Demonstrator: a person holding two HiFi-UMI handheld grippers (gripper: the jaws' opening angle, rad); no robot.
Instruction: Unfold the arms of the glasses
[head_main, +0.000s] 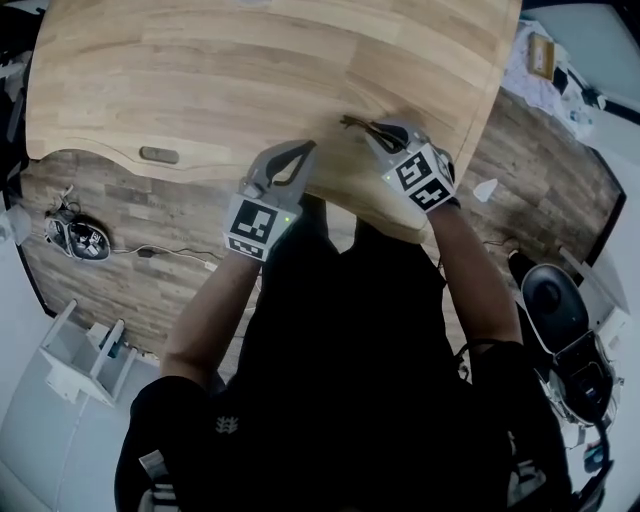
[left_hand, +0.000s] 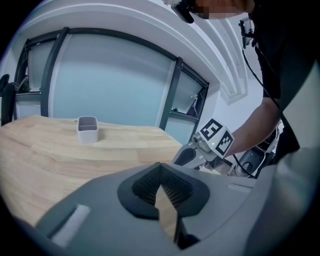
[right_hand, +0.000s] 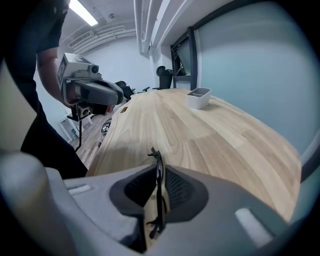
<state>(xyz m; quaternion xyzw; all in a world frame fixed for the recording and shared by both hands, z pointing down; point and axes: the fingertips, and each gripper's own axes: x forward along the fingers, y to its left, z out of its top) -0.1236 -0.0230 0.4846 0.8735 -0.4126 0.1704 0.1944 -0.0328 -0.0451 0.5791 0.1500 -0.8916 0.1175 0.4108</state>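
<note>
- Head view: my left gripper (head_main: 305, 152) and right gripper (head_main: 380, 130) hover over the near edge of the pale wooden counter (head_main: 250, 70). The glasses (head_main: 357, 124) show as a thin dark shape at the right gripper's tip. This close to the edge, one careless nudge could send them to the floor.
- Left gripper view: the jaws are pressed together on nothing, ribbed black pads meeting. A small grey tub (left_hand: 87, 129) stands far off on the smooth planks. Closed like this, the gripper can't catch an arm if the glasses slip.
- Right gripper view: the jaws are slightly spread with the glasses edge-on between them. Bare wood shows beside the frame, so I think the pads aren't pinching it. The frame is wire-thin and the lens is glossy, so it could twist or slide. A hard squeeze could bend a hinge.
</note>
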